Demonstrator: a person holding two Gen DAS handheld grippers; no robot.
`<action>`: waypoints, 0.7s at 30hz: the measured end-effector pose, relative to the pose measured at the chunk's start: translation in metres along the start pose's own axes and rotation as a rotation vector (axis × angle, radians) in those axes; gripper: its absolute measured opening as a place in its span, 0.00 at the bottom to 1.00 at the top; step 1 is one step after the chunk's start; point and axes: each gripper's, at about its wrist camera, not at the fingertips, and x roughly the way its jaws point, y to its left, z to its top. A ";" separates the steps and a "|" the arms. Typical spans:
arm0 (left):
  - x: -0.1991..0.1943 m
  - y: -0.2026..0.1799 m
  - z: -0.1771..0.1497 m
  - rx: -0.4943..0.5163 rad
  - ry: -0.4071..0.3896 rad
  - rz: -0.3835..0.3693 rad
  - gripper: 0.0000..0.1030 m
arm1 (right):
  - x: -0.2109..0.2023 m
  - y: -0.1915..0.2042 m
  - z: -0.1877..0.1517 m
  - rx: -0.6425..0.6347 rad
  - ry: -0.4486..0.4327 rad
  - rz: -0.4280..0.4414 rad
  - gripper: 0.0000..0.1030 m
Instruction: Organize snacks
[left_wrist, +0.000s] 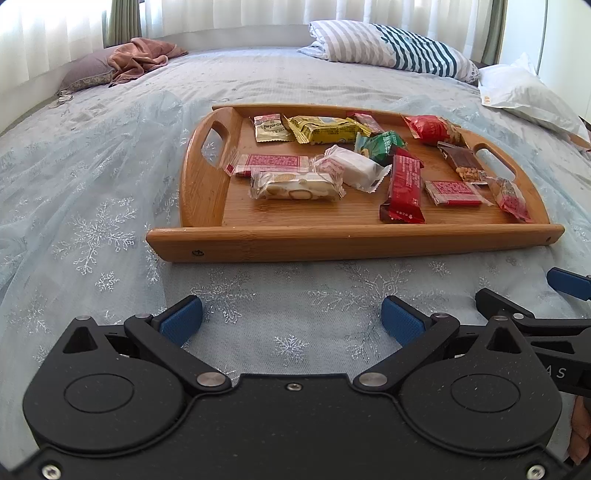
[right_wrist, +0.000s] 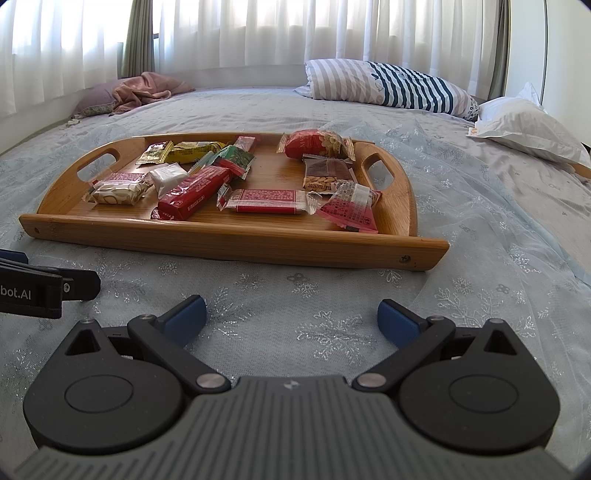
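A wooden tray (left_wrist: 332, 242) (right_wrist: 236, 240) with cut-out handles lies on the bed and holds several wrapped snacks. Among them are a long red bar (left_wrist: 404, 190) (right_wrist: 194, 195), a white wrapped cake (left_wrist: 354, 166), a clear-wrapped nougat piece (left_wrist: 295, 186) (right_wrist: 116, 192), yellow packs (left_wrist: 325, 129), a green pack (left_wrist: 380, 146) and a red nut pack (right_wrist: 317, 144). My left gripper (left_wrist: 291, 321) hovers open over the bedspread, short of the tray's near rim. My right gripper (right_wrist: 291, 321) is open too, beside the left one, with nothing between its fingers.
The bed carries a sheer snowflake cover (left_wrist: 92, 229). A striped pillow (left_wrist: 391, 46) and a white pillow (left_wrist: 528, 96) lie at the back right, a pink cloth on a mauve pillow (left_wrist: 136, 59) at the back left. White curtains hang behind the bed.
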 end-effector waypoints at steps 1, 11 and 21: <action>0.000 0.000 0.000 0.000 0.000 0.000 1.00 | 0.000 0.000 0.000 0.000 0.000 0.000 1.00; 0.000 0.000 0.000 0.000 0.001 -0.003 1.00 | 0.000 0.000 0.000 0.000 0.000 0.000 1.00; 0.000 0.001 -0.002 0.002 -0.012 -0.002 1.00 | 0.000 0.000 0.000 0.000 0.000 0.000 1.00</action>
